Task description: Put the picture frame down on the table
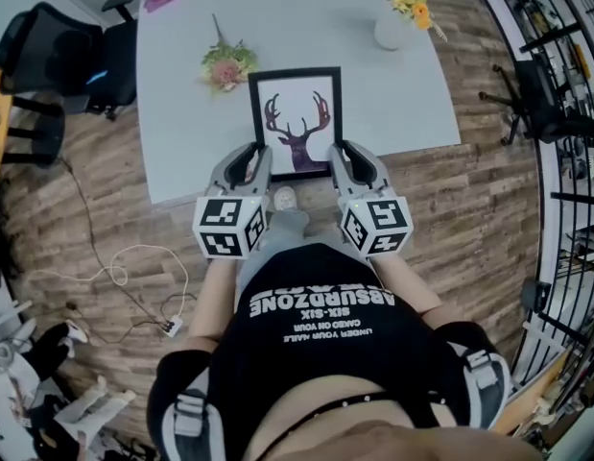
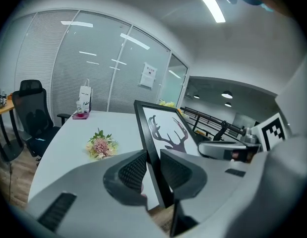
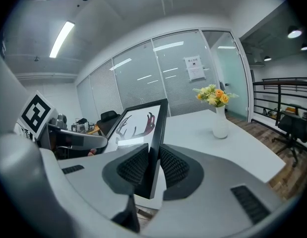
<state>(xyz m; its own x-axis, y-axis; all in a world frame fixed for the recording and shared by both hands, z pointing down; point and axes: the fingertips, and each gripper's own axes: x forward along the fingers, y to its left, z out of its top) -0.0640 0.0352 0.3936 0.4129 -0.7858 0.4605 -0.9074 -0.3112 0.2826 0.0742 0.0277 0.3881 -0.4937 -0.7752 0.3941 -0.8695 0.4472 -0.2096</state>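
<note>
Black moulding is pinched from both sides: the left gripper [image 1: 247, 164] clamps the picture frame [image 1: 297, 123] at its lower left edge, the right gripper [image 1: 346, 161] at its lower right. The frame is held tilted, its bottom over the near rim of the table [image 1: 306, 17]. Set down there, it may tip off. A sideways drift could brush the bouquet [image 1: 226, 63] beyond the frame's left corner. A vase [image 1: 392, 29] stands farther right.
</note>
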